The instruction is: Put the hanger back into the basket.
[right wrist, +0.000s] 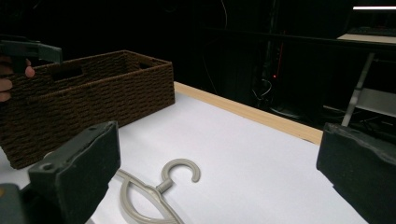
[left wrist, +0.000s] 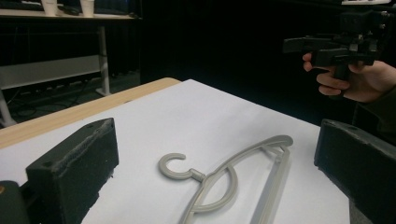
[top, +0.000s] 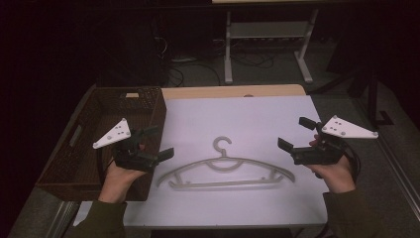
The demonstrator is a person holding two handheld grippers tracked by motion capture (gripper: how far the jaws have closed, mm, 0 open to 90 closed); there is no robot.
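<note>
Left gripper: your left gripper (top: pixel 154 142) hangs above the table's left part, beside the basket, jaws spread wide with nothing between them and touching nothing.
Right gripper: your right gripper (top: pixel 296 134) hangs above the table's right part, jaws likewise spread wide, holding nothing and clear of the hanger.
Hanger: the grey plastic hanger (top: pixel 226 171) lies flat on the white table top (top: pixel 257 119), between your two grippers and nearer your edge of the table, hook pointing away from you. Neither gripper touches it.
Basket: the dark woven basket (top: pixel 84 148) sits at the table's left edge, just beside your left hand (top: pixel 119 178).
High view: here you see both hands, both grippers with their grey three-cornered plates, the whole hanger and the basket's inside, where a small light thing (top: pixel 131 95) lies near the far wall; it is too small to tell what it is.
Left gripper view: between its own two black jaws you get the hanger's hook and one shoulder from low down, and farther off your right hand (left wrist: pixel 359 81) with its gripper raised well above the table.
Right gripper view: this one gives you the basket's woven side wall and a handle slot in it, the hook end of the hanger close to the near jaw, and the fingers (right wrist: pixel 5 84) of your left hand at the picture's left edge by the basket.
</note>
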